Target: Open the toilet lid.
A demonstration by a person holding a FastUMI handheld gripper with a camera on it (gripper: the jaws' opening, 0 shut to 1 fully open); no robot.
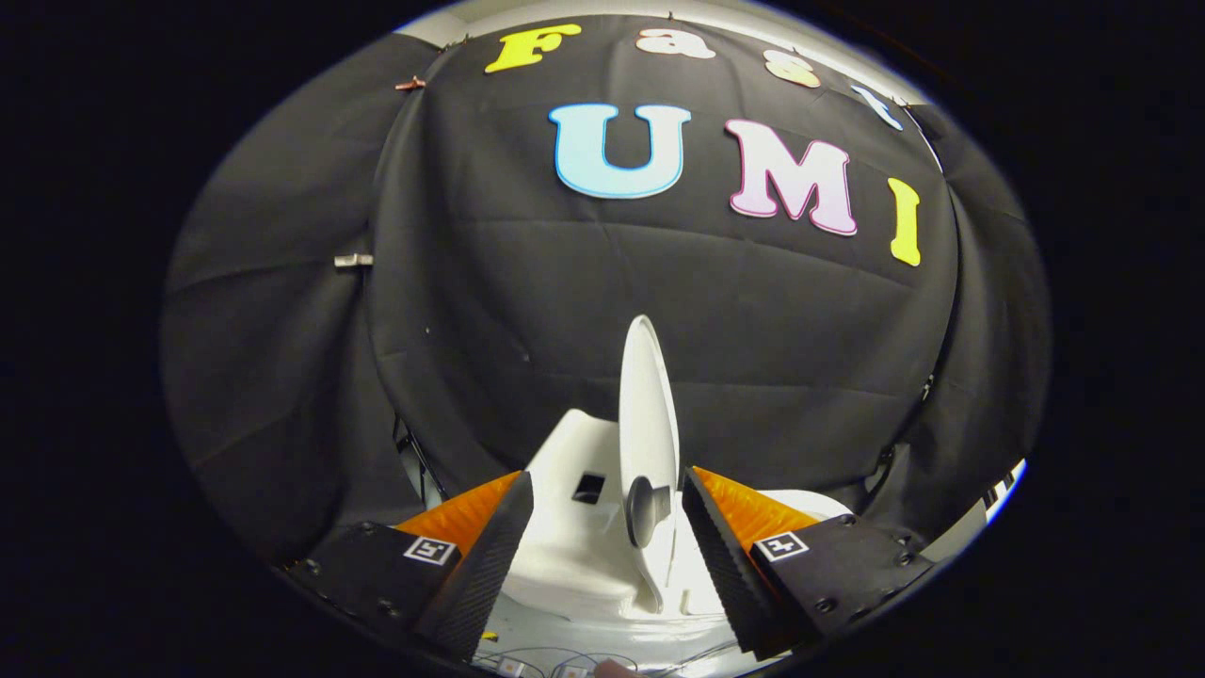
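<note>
The toilet lid (646, 405) stands raised on edge above the white toilet body (574, 537), between and just beyond the fingers. The gripper (607, 513) is spread wide and grips nothing. Unsupported, the lid could tip and slam back down if not leaning past upright.

Black cloth (659, 311) is hanging all around you as the booth's wall, creasing in soft folds and catching light from above. Two small clips (353, 260) are pinning the side panel where it is meeting the back one. Beyond the cloth's top edge a pale strip (584, 11) is showing, perhaps a ceiling. Thin cables (555, 654) are lying on the floor below.
</note>
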